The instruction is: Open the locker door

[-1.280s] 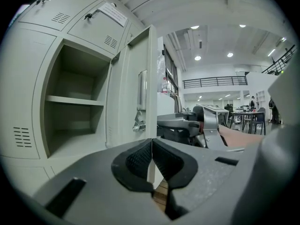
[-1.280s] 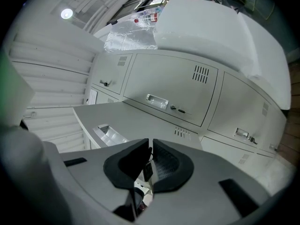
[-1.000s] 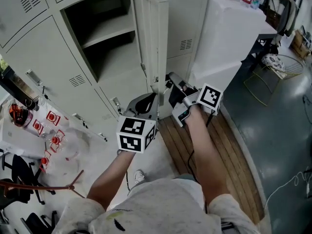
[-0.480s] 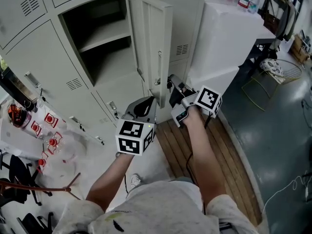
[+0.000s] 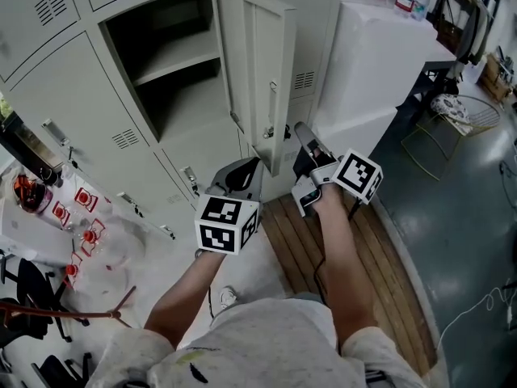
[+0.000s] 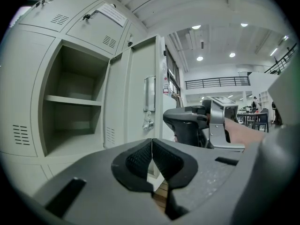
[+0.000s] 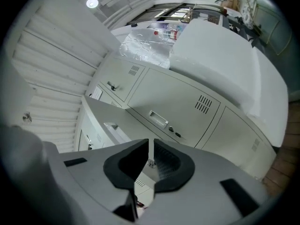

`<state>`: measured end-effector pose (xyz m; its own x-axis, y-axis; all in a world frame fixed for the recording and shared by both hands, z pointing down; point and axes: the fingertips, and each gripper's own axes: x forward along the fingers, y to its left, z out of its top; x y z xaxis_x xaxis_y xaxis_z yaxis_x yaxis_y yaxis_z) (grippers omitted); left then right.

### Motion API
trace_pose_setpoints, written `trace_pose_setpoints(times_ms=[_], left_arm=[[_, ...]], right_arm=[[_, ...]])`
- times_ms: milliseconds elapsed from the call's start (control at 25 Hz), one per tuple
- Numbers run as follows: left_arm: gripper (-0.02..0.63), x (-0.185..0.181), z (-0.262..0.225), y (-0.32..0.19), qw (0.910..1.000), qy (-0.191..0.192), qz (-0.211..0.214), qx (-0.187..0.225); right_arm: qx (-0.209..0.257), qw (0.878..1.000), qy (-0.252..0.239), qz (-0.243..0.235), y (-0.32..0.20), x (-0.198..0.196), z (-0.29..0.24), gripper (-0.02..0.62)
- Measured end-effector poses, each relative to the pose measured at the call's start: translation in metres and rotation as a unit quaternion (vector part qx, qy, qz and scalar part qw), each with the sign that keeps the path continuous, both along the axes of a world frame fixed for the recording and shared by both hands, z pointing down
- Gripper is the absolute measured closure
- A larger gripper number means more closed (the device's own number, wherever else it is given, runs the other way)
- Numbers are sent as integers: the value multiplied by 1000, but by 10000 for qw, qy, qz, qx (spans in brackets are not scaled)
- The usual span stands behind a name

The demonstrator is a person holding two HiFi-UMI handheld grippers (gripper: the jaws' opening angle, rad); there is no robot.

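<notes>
We see the locker door (image 5: pixel 260 63) standing open, swung well out from its compartment (image 5: pixel 153 31) so that its inner face and free edge turn toward us; a shelf (image 5: pixel 179 61) crosses the bare compartment, and a small latch (image 5: pixel 269 132) hangs near the door's lower edge. The right gripper (image 5: pixel 305 134) sits just beside that free edge, on the side away from the compartment; we cannot tell whether it touches the door. In its own view its jaws are drawn together to a thin slit and clamp nothing. The left gripper (image 5: pixel 252 166) is lower, in front of the door's bottom corner, apart from it; its jaws too are pressed together with nothing between them. Each gripper carries its marker cube, left (image 5: pixel 226 223) and right (image 5: pixel 358 175). Closed lockers (image 5: pixel 73 95) flank the open one on the left, a big white block (image 5: pixel 380 63) stands to the right, and wooden boards (image 5: pixel 299 241) lie underfoot
</notes>
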<state>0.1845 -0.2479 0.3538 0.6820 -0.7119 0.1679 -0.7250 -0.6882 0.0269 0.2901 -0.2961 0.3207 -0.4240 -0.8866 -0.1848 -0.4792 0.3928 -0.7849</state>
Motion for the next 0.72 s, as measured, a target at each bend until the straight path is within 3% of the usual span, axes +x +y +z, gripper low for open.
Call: trace_pose_setpoints(times_ms=[200, 360, 720], left_arm=[[600, -15, -1, -2, 10000, 27, -2, -5], [600, -31, -4, -4, 10000, 62, -35, -7], [600, -89, -10, -17, 9993, 100, -365, -26]], right_arm=[[171, 9982, 476, 330, 21, -12, -12, 569], [378, 9910, 1165, 546, 35, -29, -24, 580], [737, 9726, 2163, 437, 40, -101, -38, 586]])
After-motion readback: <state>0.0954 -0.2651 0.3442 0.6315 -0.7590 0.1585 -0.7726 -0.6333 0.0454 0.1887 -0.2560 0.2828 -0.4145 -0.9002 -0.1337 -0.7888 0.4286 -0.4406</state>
